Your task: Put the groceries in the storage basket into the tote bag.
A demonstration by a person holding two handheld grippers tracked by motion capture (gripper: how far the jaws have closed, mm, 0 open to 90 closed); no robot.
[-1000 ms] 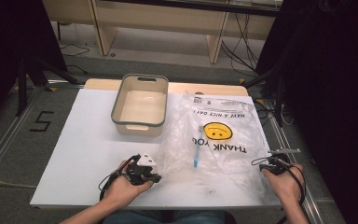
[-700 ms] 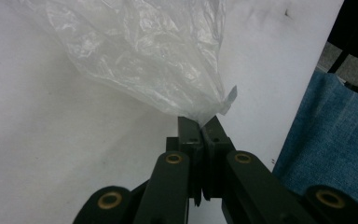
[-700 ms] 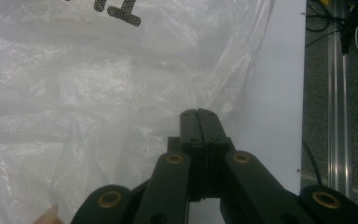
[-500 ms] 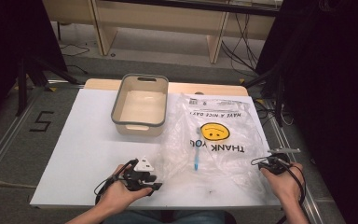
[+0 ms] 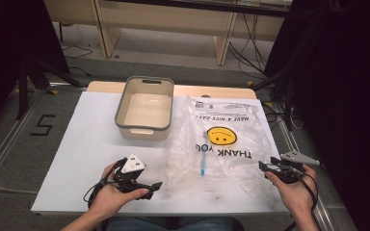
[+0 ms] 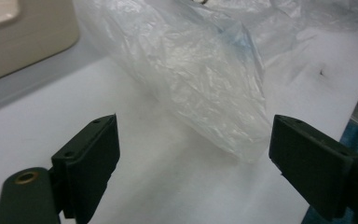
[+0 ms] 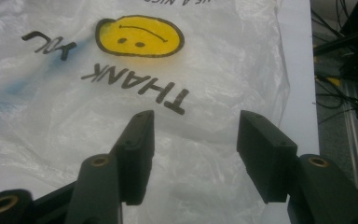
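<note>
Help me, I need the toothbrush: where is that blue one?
In the high view, the blue toothbrush lies inside the clear plastic bag, right of the beige tub.

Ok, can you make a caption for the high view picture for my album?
Two hand-held grippers, left and right, flank a smiley plastic bag beside an empty tub.

free: bare table [image 5: 82,144] L of bin [image 5: 144,108] | blocked: plastic bag [image 5: 224,144] covers R half
</note>
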